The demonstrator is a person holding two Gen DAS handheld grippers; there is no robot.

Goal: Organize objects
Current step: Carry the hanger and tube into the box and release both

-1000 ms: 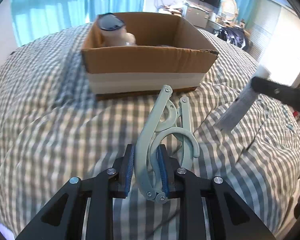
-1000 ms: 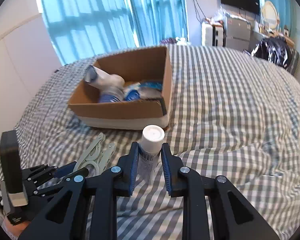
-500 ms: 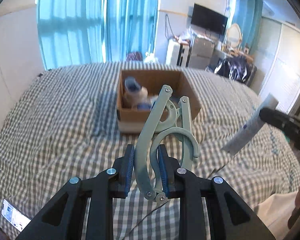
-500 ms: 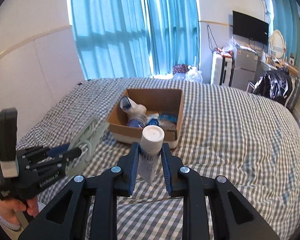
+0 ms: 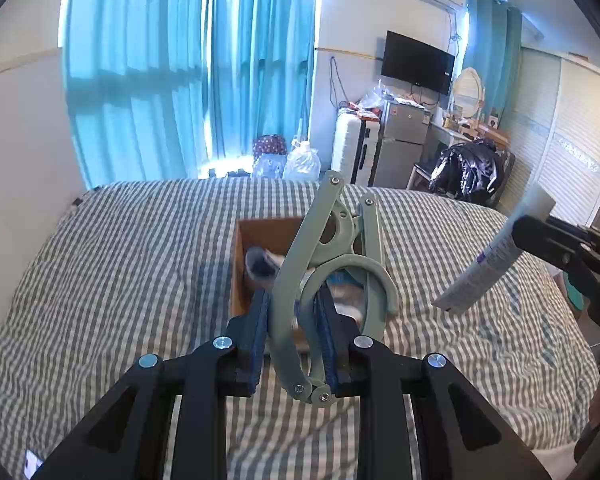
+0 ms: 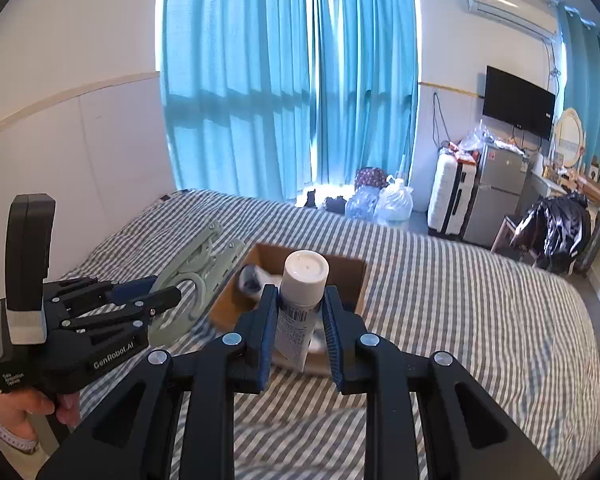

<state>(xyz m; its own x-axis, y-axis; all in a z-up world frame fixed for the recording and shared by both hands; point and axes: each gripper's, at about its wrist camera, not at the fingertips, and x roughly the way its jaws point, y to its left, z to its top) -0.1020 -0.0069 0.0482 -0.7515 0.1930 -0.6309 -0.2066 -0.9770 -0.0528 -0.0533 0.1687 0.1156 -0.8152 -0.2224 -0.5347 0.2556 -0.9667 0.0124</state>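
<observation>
My left gripper (image 5: 294, 320) is shut on a pale green folding hanger (image 5: 328, 236), which sticks up and forward from the pads. Beyond and below it an open cardboard box (image 5: 240, 280) sits on the bed with several items inside, among them a dark-capped bottle (image 5: 260, 264). My right gripper (image 6: 300, 312) is shut on a white tube with a white cap (image 6: 304, 276), cap pointing away, held above the same box (image 6: 348, 270). Each view shows the other gripper: the right one (image 5: 528, 232) with its tube (image 5: 484, 276), the left one (image 6: 168, 294) with its hanger (image 6: 204, 256).
The bed (image 5: 120, 264) carries a grey-and-white checked cover. A white wall runs along its left side. Past its far edge are blue curtains (image 6: 292, 80), bags on the floor, a suitcase (image 6: 448, 196), a small fridge (image 6: 496, 200) and a wall TV. A hand (image 6: 16, 412) holds the left gripper.
Both grippers have risen well above the bed, each keeping its object. The box now looks smaller and lower, and more of the room shows.
</observation>
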